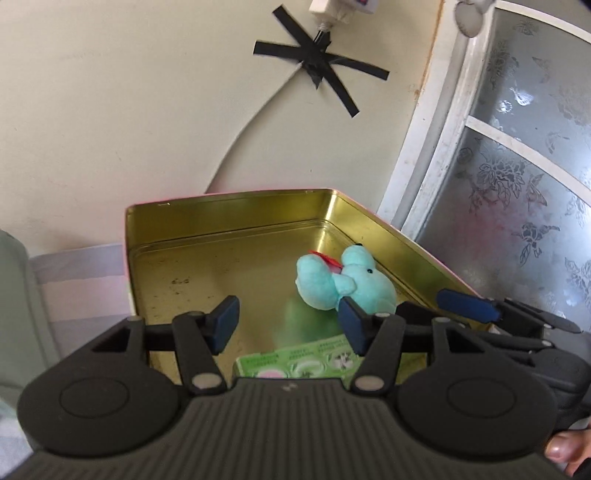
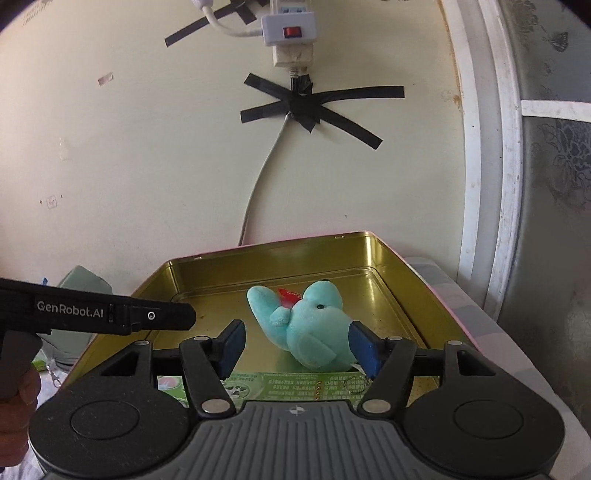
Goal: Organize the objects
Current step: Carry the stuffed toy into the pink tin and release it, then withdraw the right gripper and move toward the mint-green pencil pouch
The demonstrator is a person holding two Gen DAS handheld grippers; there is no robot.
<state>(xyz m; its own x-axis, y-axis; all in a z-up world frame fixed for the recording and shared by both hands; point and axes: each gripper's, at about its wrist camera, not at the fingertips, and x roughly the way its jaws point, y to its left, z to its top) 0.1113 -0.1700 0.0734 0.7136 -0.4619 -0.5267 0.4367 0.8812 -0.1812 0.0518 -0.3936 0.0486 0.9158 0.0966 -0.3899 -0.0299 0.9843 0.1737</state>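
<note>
An open gold tin (image 1: 229, 197) (image 2: 269, 253) stands against the wall. On its floor a teal plush toy (image 1: 343, 282) (image 2: 314, 332) with a red tag lies on its side. A green printed packet (image 1: 306, 360) (image 2: 295, 384) lies flat at the near end. My left gripper (image 1: 288, 325) hovers open over the tin's near left part, nothing between its pads. My right gripper (image 2: 297, 350) is open around the plush's lower end; the left pad is clear of it, the right pad is close beside it. One right finger (image 1: 469, 304) shows over the tin's right wall.
A power strip (image 2: 290, 29) and a taped cable (image 2: 303, 107) hang on the wall behind the tin. A frosted window (image 1: 517, 184) stands to the right. A pale green container (image 2: 83, 288) sits left of the tin on a striped cloth (image 2: 480, 314).
</note>
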